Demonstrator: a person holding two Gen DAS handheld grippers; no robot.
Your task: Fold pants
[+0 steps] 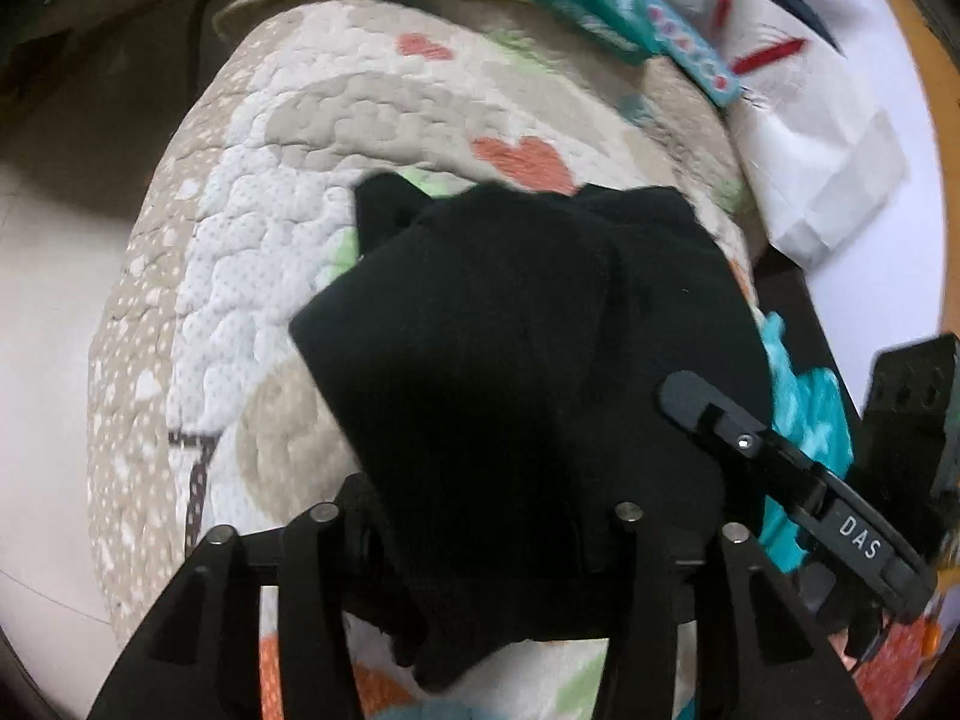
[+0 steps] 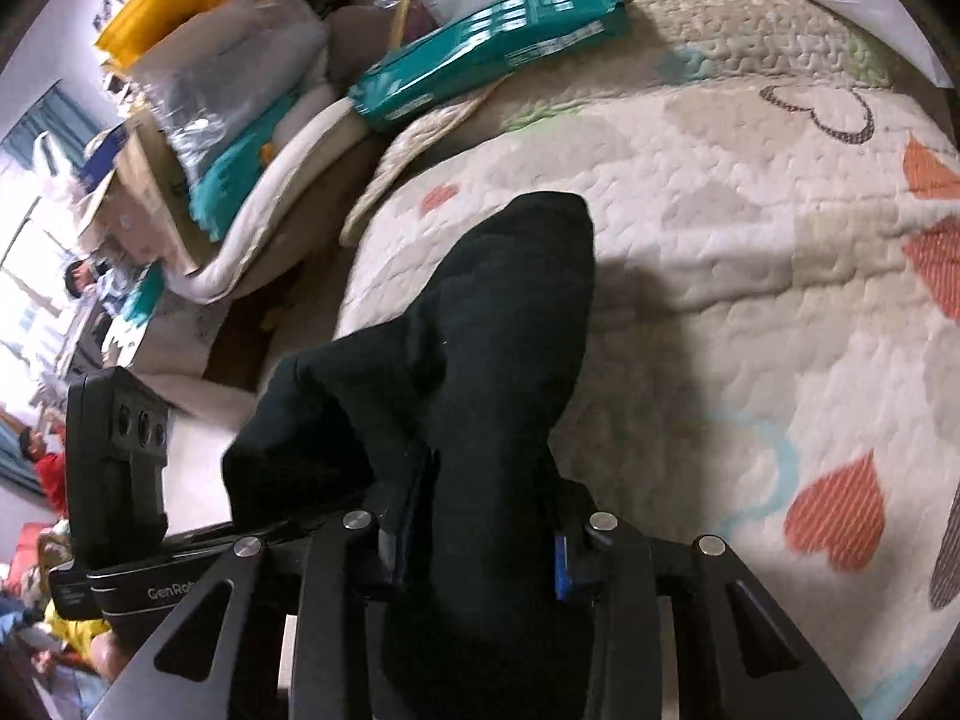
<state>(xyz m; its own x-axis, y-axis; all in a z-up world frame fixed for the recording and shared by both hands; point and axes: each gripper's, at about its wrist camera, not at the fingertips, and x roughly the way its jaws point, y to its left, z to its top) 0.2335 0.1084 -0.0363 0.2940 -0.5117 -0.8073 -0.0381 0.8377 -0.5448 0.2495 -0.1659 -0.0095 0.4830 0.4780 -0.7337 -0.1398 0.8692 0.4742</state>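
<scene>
Black pants (image 1: pixel 516 360) held above the quilted mat (image 1: pixel 240 240).
The left gripper (image 1: pixel 480 540) and the right gripper (image 2: pixel 480 540) each pinch the cloth.

quilted bed cover (image 2: pixel 720 228) | pale floor (image 1: pixel 42 300) | bright window (image 2: pixel 24 180) | cluttered boxes (image 2: pixel 480 60)

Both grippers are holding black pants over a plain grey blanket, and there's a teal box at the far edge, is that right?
Not quite. The quilt is not plain grey: the right wrist view shows cream quilting with orange hearts. The rest holds: both grippers grip the black pants, and the teal box lies at the far edge.
</scene>
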